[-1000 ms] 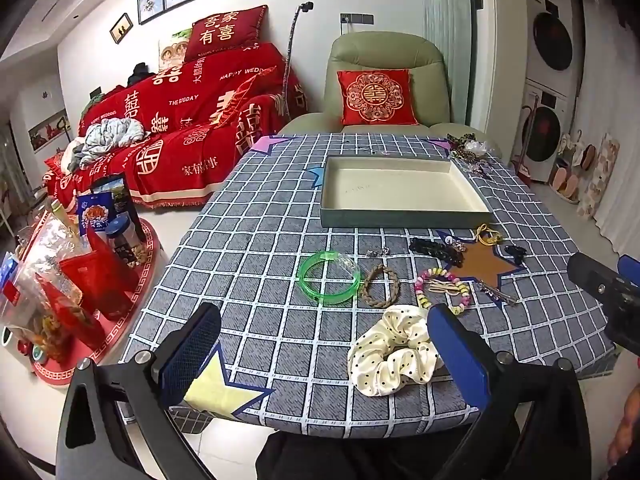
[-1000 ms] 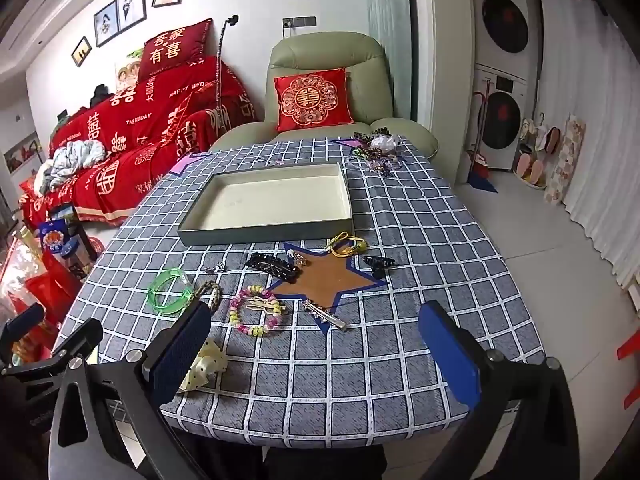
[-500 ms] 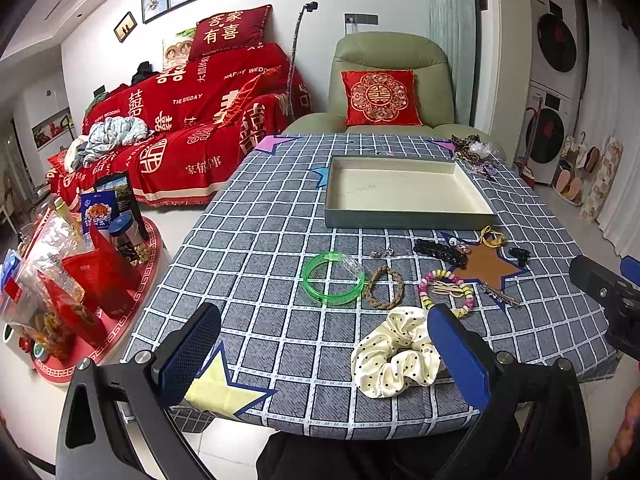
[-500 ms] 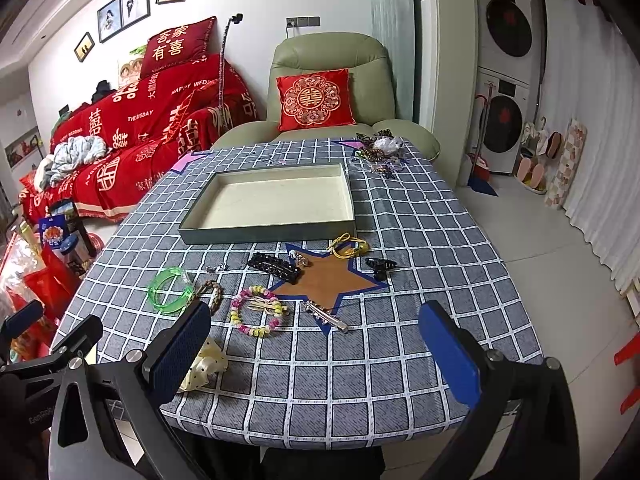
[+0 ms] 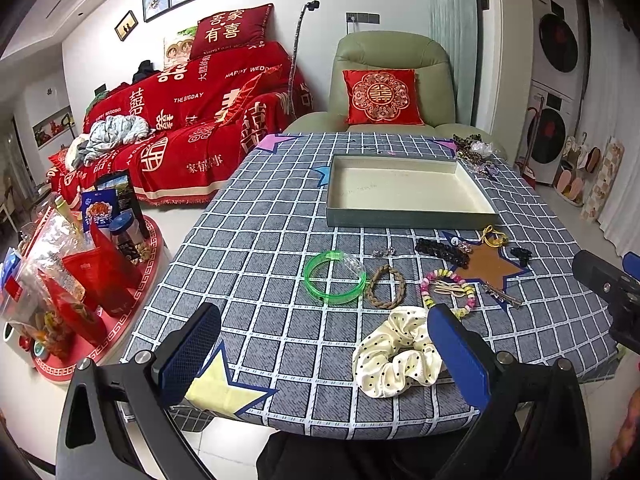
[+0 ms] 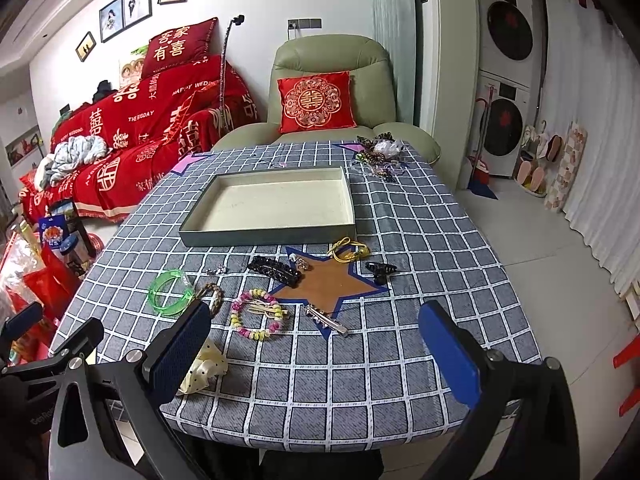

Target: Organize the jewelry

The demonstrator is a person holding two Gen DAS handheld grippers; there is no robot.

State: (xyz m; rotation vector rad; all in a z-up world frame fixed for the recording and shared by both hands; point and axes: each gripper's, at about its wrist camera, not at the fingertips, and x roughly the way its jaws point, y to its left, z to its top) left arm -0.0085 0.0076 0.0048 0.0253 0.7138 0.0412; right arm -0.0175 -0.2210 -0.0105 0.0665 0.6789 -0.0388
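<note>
Near the counter (image 5: 256, 216) edge, both claws, left (image 5: 320, 356) and right (image 6: 316, 354), hover spread above a soft, light polka-dot scrunchie (image 5: 394, 350), likely easiest pinched across its gathered fabric.

"有喜" on red pillow (image 5: 230, 30), "HAPPY WEDDING", "THE BIGDAY" on red sofa cover (image 5: 192, 120)

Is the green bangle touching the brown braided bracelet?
Cannot tell. In the left wrist view the green bangle and the braided bracelet lie edge to edge with no clear gap; the right gripper hides that spot in the other view.
</note>
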